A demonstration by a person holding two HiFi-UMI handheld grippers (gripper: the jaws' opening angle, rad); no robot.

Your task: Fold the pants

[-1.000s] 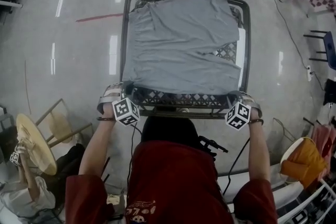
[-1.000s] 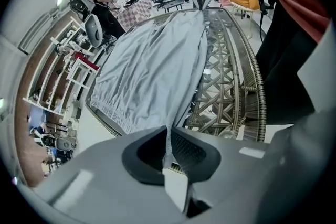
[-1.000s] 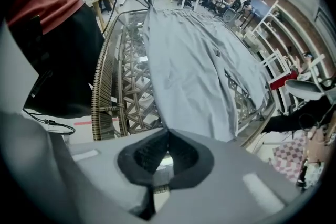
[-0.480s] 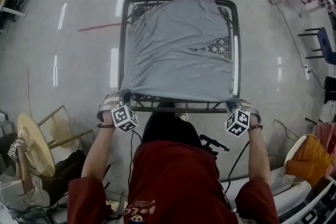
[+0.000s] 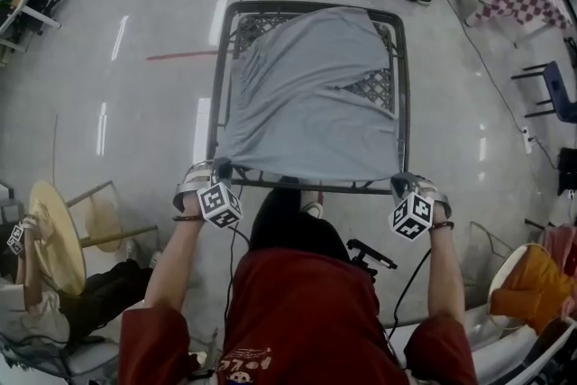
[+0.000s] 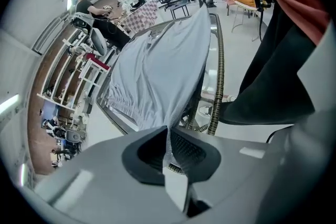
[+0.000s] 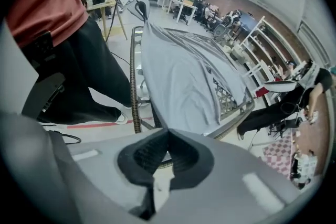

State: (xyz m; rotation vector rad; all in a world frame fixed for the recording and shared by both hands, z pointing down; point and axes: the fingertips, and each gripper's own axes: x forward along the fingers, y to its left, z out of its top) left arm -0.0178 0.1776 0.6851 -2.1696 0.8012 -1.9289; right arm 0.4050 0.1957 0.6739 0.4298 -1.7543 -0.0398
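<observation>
Both arms reach forward with bare forearms roughly parallel. The left gripper [image 5: 222, 169] and the right gripper [image 5: 400, 185] point steeply down, well apart and level with each other. Each gripper's jaws are pressed together on a pinch of the grey pants [image 5: 306, 104], one near corner apiece.

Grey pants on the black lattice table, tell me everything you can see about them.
The grey pants are thin, soft, wrinkled fabric, spread nearly flat over most of the black metal-framed lattice table. A gathered, elastic-looking band runs along their left side, and a gap on the right exposes the lattice. The near edge is lifted and taut: the left gripper and the right gripper are each shut on a near corner.
</observation>
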